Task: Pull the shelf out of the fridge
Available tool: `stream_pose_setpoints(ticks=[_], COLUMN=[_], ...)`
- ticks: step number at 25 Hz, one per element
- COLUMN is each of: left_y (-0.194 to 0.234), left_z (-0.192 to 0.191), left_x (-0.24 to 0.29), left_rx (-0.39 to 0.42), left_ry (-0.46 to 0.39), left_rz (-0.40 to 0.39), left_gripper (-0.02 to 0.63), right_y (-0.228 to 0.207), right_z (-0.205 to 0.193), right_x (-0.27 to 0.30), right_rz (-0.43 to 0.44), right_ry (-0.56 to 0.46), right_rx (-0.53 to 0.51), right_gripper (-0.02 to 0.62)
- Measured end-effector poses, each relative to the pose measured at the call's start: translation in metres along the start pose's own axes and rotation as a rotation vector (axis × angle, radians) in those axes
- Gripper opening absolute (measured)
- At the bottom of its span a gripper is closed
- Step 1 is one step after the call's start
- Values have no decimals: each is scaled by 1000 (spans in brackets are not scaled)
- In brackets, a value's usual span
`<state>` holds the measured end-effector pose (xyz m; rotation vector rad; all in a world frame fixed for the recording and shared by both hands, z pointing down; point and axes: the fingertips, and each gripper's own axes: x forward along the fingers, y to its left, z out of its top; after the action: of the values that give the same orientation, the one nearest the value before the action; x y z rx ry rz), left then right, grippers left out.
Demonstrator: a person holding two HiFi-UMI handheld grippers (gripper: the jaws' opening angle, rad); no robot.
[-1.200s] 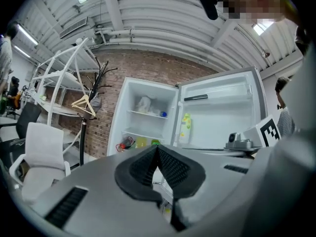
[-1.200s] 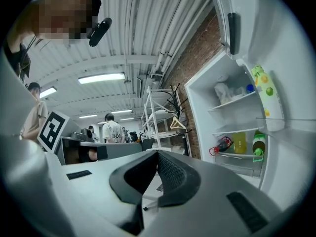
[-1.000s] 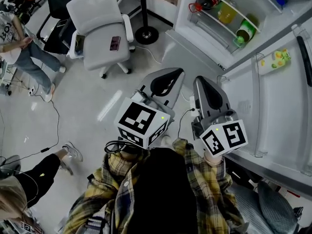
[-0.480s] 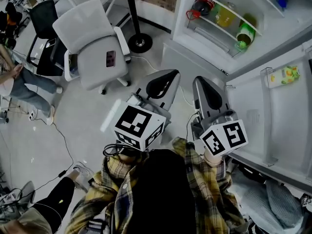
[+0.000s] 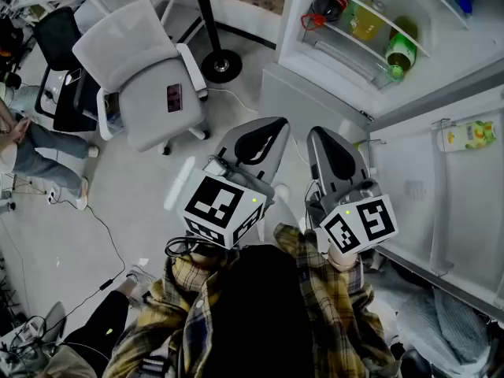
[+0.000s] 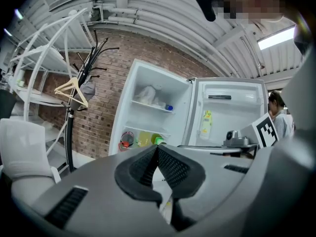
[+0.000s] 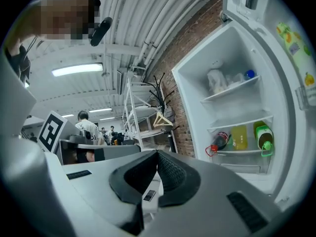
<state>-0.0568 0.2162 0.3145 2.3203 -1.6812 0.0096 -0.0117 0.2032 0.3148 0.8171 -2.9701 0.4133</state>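
Observation:
The fridge stands open at the upper right of the head view. Its lower shelf carries a red-capped bottle, a yellow bottle and a green one. An upper shelf holds a white bag and a blue-capped item. My left gripper and right gripper point at the fridge side by side, short of it and touching nothing. Both are shut and empty, as the left gripper view and the right gripper view show.
The fridge door swings open to the right with a juice carton in its rack. A white office chair with a phone on it and a coat stand base stand left. People and floor cables are farther left.
Both grippers have moved together across the floor toward the fridge; the chair has slid left and the open door has shifted in the view. The jaws have stayed shut.

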Motion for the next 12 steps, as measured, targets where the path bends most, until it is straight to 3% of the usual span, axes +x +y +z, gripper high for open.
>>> stream_pose_setpoints(ticks=[12], left_y=[19], left_z=[15], left_x=[69], left_rx=[-3], left_ry=[14], left_rz=[-36], left_gripper=[3], right_y=[-58], right_z=[15], right_x=[31], right_rz=[-30], right_ry=[3], right_rx=[19], right_gripper=[18])
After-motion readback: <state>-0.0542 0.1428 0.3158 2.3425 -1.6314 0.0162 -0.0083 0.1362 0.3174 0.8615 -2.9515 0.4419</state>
